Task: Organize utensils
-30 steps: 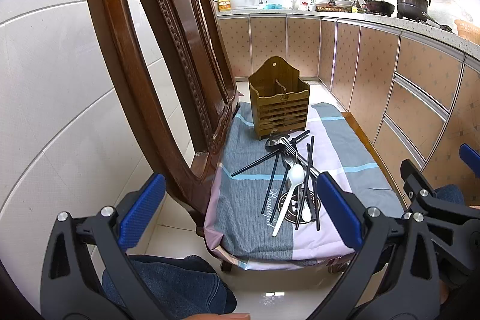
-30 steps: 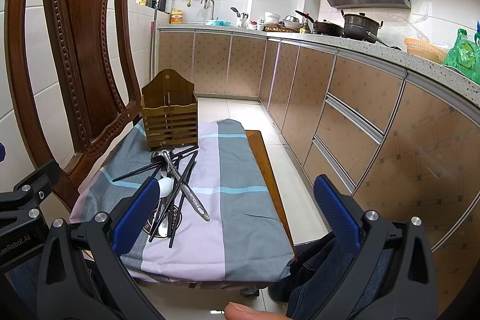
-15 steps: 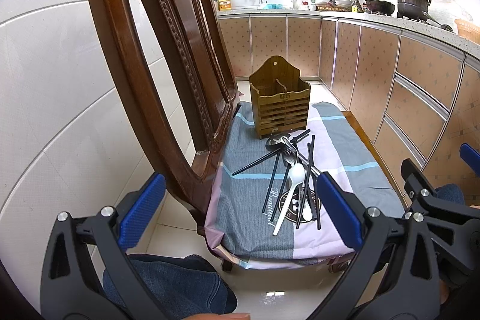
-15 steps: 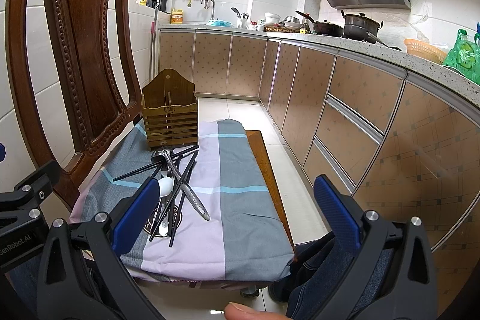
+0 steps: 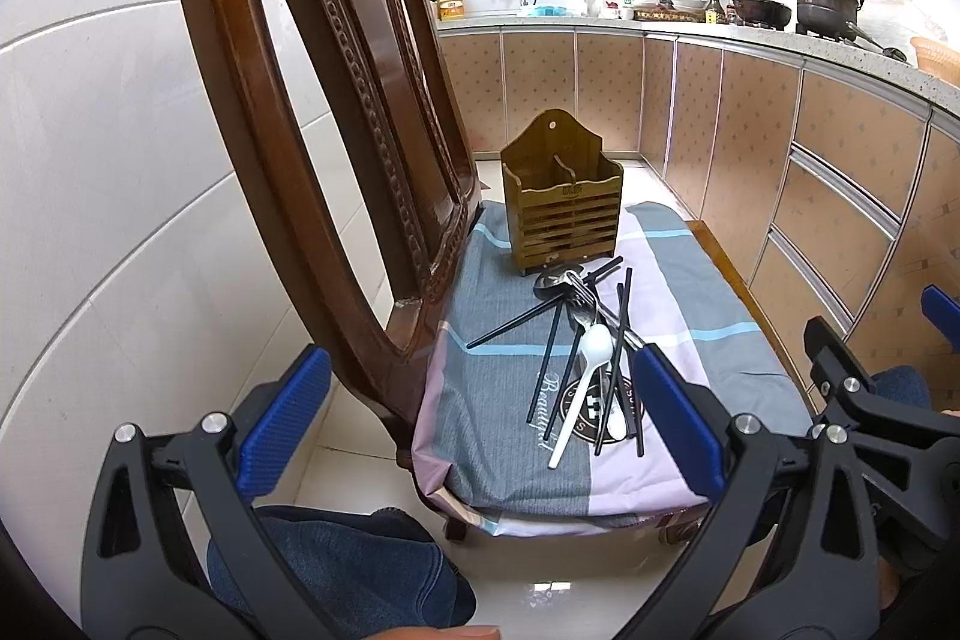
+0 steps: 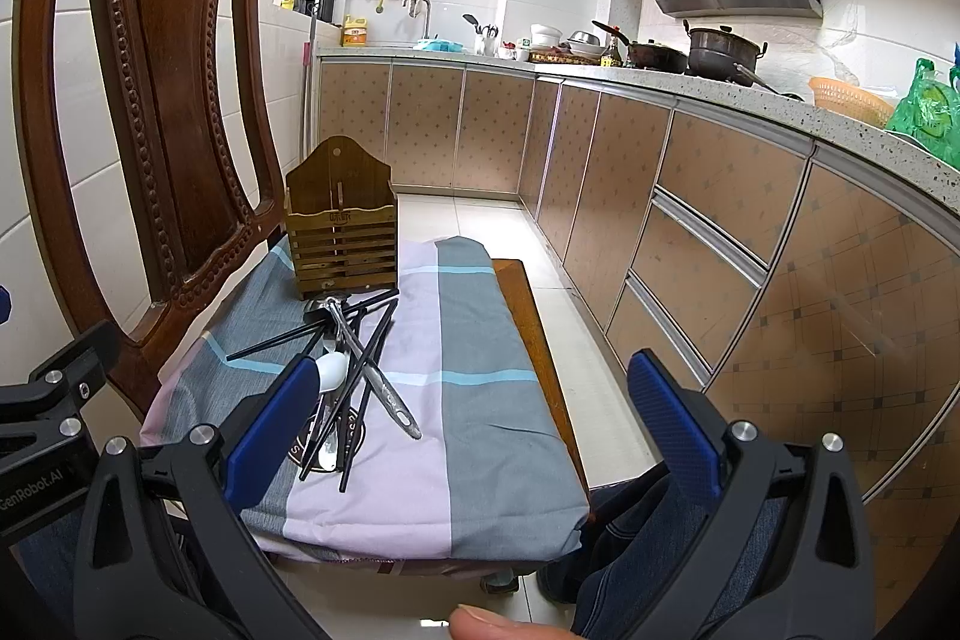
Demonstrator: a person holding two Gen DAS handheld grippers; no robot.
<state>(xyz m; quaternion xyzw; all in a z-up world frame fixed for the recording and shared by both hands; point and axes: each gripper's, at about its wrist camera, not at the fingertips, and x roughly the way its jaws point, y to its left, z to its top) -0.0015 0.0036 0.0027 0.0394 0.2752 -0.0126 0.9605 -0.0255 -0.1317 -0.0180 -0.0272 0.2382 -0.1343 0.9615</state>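
Nearest the viewer, the left gripper [image 5: 480, 430] and the right gripper [image 6: 474, 415] hang side by side in front of a chair, short of its front edge. Both have their blue-padded fingers spread wide and hold nothing.

Just beyond them lies the pile of utensils [image 5: 585, 346], loose on the cloth [image 6: 474, 340] that covers the chair seat. In it are black chopsticks [image 5: 516, 322] crossed at odd angles, a white spoon [image 5: 585, 370], a metal fork and at least one metal spoon. They overlap one another.

Behind the pile, nearly touching its far end, stands the wooden holder [image 5: 562, 202], upright at the far end of the seat. It has two compartments, and both look empty. So the sorting seems not to have begun: every piece has yet to go in.

The carved chair back [image 6: 156, 100] rises on the left against a white tiled wall. To the right, brown kitchen cabinets [image 6: 708, 232] run along a pale tiled floor, with pots on the counter, a range hood above and a sink at the far end.
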